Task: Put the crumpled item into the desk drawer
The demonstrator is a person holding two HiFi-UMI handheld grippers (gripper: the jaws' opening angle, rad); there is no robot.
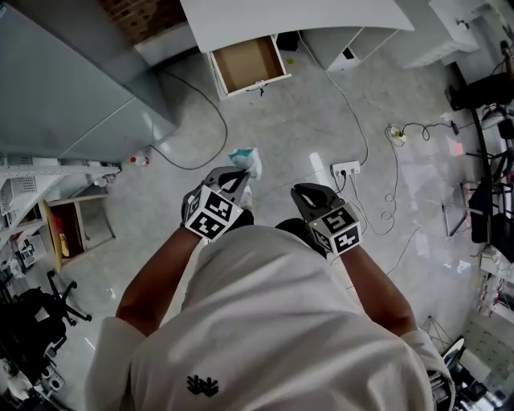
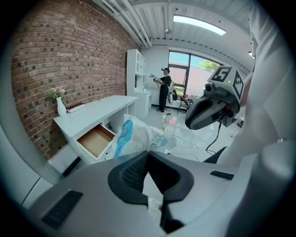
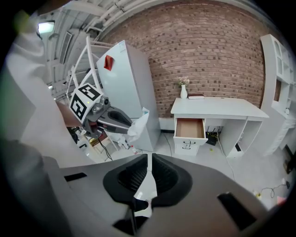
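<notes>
The crumpled item, a white wrapper with blue print, sticks out of my left gripper, which is shut on it at waist height. In the left gripper view the crumpled item bulges just beyond the closed tips of the left gripper. My right gripper hangs beside it, shut and empty; the right gripper shows nothing between its pads. The white desk stands some way ahead, its drawer pulled open with a bare brown bottom. From the right gripper view, the drawer is also open.
A tall grey cabinet stands at the left. A power strip and cables lie on the floor to the right. A vase sits on the desk. A black chair is at lower left. A person stands far off by the window.
</notes>
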